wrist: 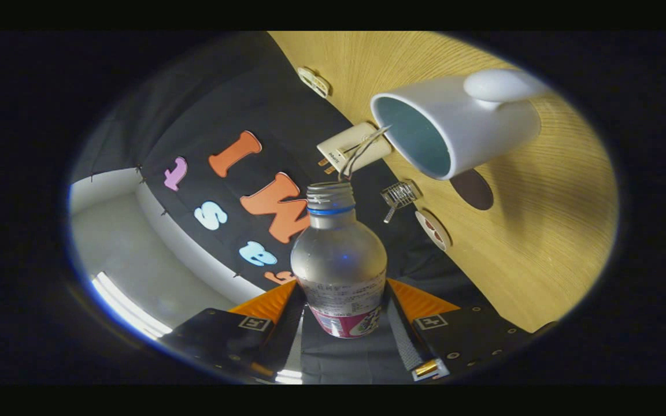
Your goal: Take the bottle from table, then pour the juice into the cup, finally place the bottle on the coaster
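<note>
— What's the gripper (pixel 341 315) doing right now?

— Its two fingers are clamped on the bottle (pixel 339 260), one on each side of the labelled lower body. The whole tool is rolled over hard, so the table (pixel 547 254) looks tipped on end from where the camera rides.

— So the bottle's lying sideways?

— Tipped well over, I'd say. Its long axis runs straight ahead from between the fingers, open neck leading, no cap on it. The mouth points up toward the white cup (pixel 454 124), which stands just beyond it and off to one side of that axis.

— Is juice going in?

— A thin clear stream (pixel 362 151) leaves the mouth and arcs to the cup's near rim. It looks to be just catching the lip, not dropping into the middle.

— And the bottle, much left in it?

— Looks nearly clear through the shoulder; I can't tell how much remains.

— Where does it go afterwards?

— There's a dark round coaster (pixel 473 189) on the table right beside the cup's base, between the cup and the table's edge by the black cloth. That's my guess for the landing spot. Along that same edge sit a beige plug (pixel 351 149), a small wire piece (pixel 399 195) and a round disc (pixel 434 230).

— So what does the next move hang on?

— The neck's line against the cup's rim. Righting the bottle should come first, then a short shift to the coaster.
</note>
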{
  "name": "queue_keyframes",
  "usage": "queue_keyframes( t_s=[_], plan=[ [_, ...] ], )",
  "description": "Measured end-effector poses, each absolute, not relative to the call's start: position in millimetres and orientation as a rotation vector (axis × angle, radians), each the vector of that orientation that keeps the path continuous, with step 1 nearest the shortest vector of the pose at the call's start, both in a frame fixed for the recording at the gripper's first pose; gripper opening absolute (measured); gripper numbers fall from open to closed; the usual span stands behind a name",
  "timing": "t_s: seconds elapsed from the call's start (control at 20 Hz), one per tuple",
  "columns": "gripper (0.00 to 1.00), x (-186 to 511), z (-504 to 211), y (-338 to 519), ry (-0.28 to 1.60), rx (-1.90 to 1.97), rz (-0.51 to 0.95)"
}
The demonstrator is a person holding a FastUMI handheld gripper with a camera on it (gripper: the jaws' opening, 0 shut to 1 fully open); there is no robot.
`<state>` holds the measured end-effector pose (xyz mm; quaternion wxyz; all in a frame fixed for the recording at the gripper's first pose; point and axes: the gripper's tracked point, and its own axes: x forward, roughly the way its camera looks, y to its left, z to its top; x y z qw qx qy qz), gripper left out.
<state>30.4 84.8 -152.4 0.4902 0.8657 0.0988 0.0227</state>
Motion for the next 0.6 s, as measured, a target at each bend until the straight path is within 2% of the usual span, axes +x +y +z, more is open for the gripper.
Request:
queue_keyframes(
  t_s=[0.6],
  plan=[
    [0.75, 32.8, -146.2, 84.5, 0.207, 2.15, 0.056]
  ],
)
